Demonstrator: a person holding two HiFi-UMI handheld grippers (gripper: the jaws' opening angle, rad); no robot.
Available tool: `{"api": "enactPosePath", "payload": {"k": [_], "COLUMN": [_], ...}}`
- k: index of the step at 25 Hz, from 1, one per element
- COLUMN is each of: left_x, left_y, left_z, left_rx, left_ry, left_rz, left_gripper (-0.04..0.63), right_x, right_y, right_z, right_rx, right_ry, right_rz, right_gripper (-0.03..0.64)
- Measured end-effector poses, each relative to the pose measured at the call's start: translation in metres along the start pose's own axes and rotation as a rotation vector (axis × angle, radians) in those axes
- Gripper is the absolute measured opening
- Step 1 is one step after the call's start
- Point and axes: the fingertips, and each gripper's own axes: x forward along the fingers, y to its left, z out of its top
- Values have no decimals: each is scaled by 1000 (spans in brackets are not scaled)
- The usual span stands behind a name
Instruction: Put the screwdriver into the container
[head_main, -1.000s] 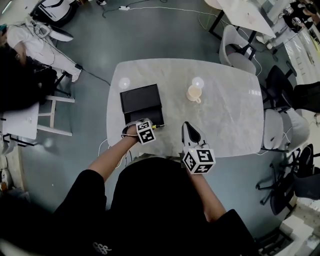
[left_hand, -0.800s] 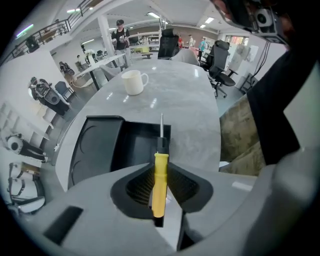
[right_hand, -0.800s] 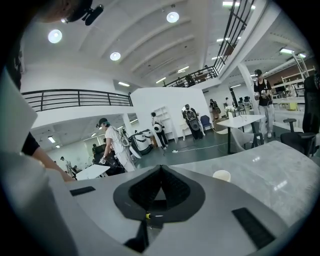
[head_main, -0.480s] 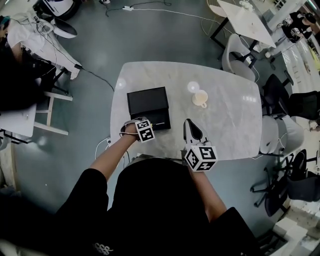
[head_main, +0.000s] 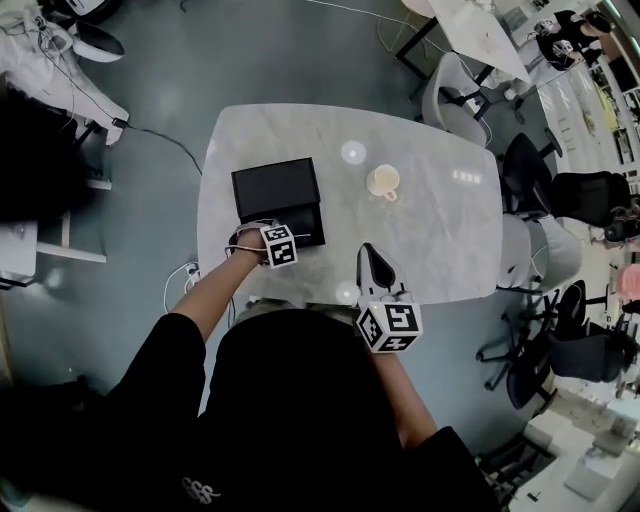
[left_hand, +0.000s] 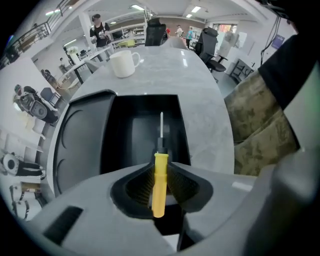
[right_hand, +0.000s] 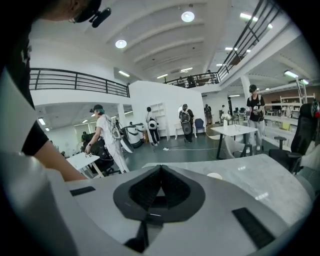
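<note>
My left gripper (left_hand: 160, 172) is shut on the yellow handle of a screwdriver (left_hand: 159, 182). Its thin metal shaft (left_hand: 161, 125) points out over the open black container (left_hand: 90, 145), above the container's inner well. In the head view the left gripper (head_main: 290, 240) sits at the near edge of the black container (head_main: 276, 188) on the marble table (head_main: 440, 240). My right gripper (head_main: 375, 268) hovers over the table's near edge, right of the container; its jaws (right_hand: 160, 176) are shut with nothing between them.
A white mug (head_main: 382, 181) stands on the table beyond the container, also the white mug (left_hand: 122, 64) in the left gripper view. Chairs (head_main: 540, 190) stand at the table's right end. A cable (head_main: 180, 275) lies on the floor at the left.
The head camera has shifted, so the table sits higher and further left in view. Both grippers keep their places relative to the container; the left still holds the screwdriver.
</note>
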Motion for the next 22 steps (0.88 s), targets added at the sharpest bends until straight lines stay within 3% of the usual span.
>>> {"api": "enactPosePath", "payload": {"k": [3, 15, 22], "left_x": [11, 32, 33], "left_y": [1, 2, 6], "left_z": [-11, -25, -20], "left_rx": [33, 12, 10], "left_ry": [26, 30, -30], "left_rz": [-12, -39, 2], "left_gripper": [87, 87, 90], "right_x": [-4, -19, -20], "right_y": [5, 11, 17], "right_z": [-6, -21, -24], "right_rx": [-33, 18, 23], "right_ry": [4, -6, -10], "right_rz": [-37, -116, -132], "right_gripper": [8, 8, 8]}}
